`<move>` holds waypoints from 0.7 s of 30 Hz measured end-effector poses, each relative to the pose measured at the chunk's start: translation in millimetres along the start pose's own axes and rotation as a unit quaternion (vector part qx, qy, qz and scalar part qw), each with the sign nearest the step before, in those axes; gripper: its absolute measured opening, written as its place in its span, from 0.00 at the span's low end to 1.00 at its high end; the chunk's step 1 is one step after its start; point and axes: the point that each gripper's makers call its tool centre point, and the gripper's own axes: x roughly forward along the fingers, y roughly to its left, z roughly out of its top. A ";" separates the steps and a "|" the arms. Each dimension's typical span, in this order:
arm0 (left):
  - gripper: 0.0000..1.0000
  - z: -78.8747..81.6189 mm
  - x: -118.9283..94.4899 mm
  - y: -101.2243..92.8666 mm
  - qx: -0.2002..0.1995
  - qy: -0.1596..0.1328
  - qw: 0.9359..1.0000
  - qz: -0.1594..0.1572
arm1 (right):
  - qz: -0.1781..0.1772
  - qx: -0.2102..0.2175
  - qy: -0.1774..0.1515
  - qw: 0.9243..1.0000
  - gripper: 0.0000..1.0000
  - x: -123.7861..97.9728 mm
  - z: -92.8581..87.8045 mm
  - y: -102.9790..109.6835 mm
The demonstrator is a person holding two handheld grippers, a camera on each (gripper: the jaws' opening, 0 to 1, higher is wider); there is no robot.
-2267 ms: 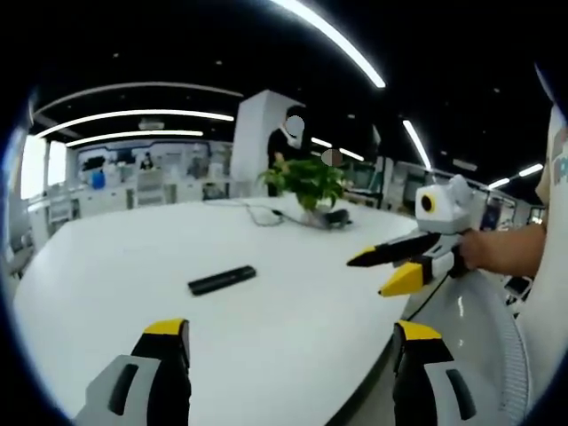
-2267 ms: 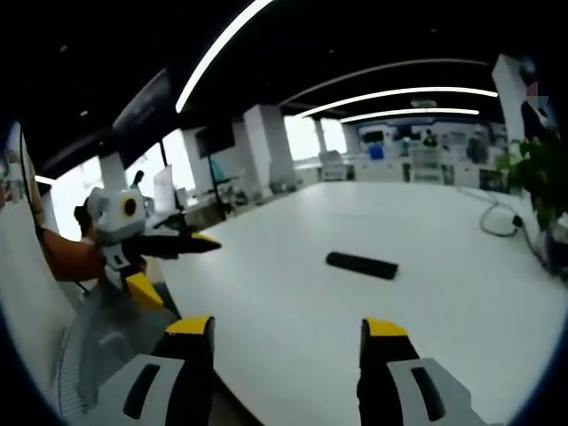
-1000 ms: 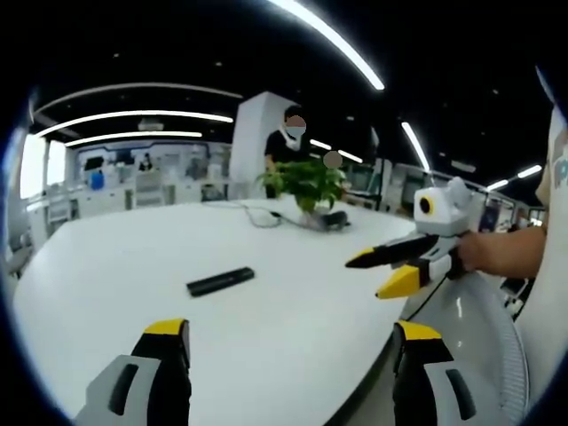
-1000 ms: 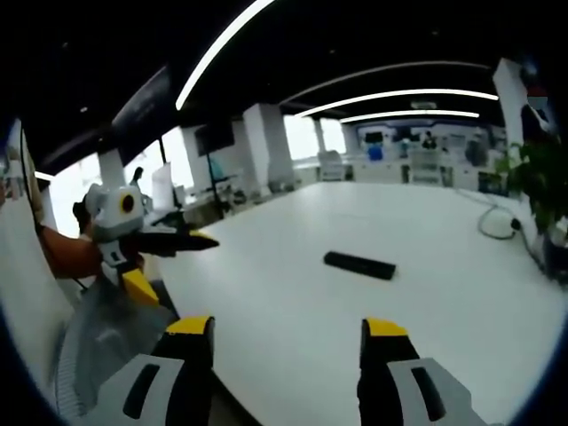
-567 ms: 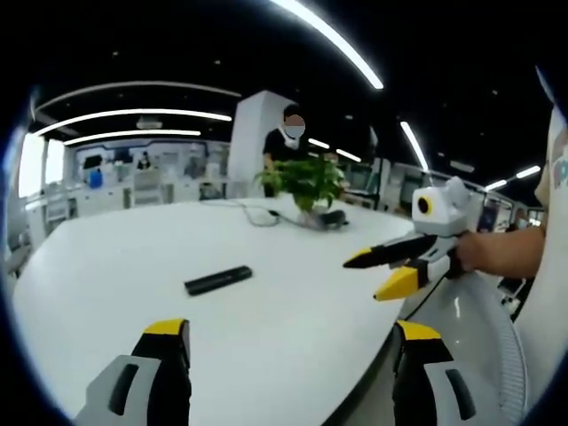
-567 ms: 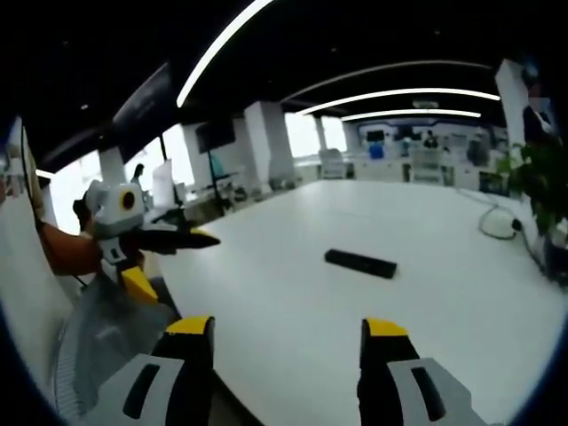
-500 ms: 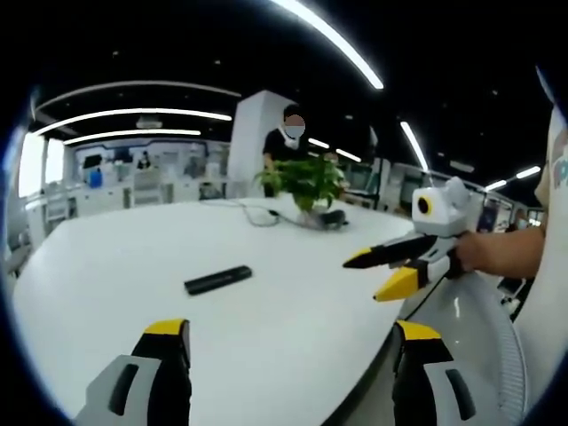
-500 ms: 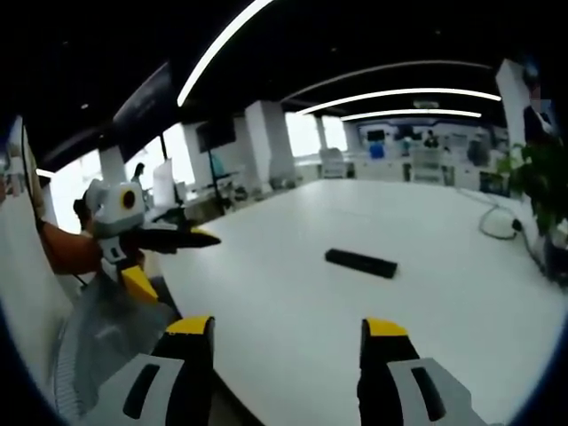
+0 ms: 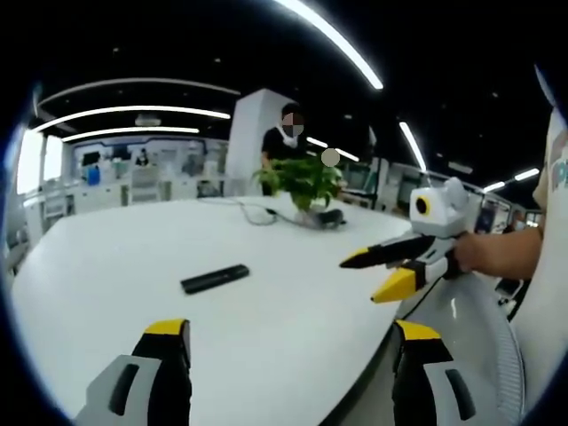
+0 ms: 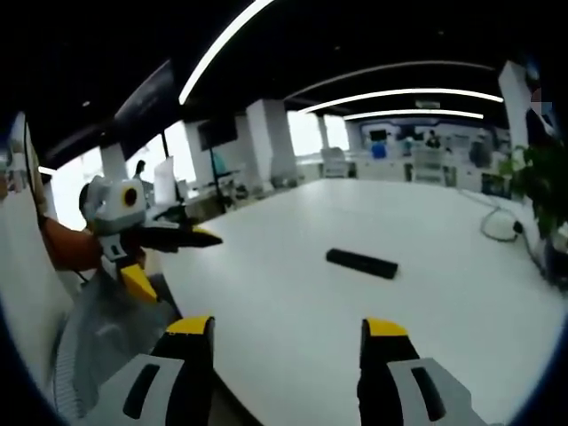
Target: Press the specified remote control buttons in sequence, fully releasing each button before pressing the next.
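Note:
A slim black remote control [image 9: 215,279] lies flat on the white table [image 9: 98,257], apart from both grippers. My left gripper [image 9: 290,333] is held open near the table's edge, well short of the remote, with nothing between its jaws. My right gripper [image 9: 364,278] comes in from the right, held by a hand [image 9: 484,253], also open and empty. In the right gripper view the remote [image 10: 361,263] lies ahead on the table [image 10: 444,204]. There my right gripper [image 10: 287,327] stands open, and the left gripper [image 10: 184,266] hovers open at the left.
A potted green plant [image 9: 302,182] and a dark cable [image 9: 253,210] sit at the table's far side, with a person [image 9: 286,146] standing behind the plant. The plant [image 10: 537,182] is at the right edge of the right gripper view. A grey mesh chair back [image 9: 510,355] is beside the table.
Both views have drifted very slightly with the hands. The remote has not moved and both grippers stay open and apart from it.

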 end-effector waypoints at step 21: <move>0.96 17.3 3.2 15.1 -0.026 -0.024 0.999 0.003 | 0.006 -0.002 -0.001 1.000 0.64 0.4 5.7 -1.6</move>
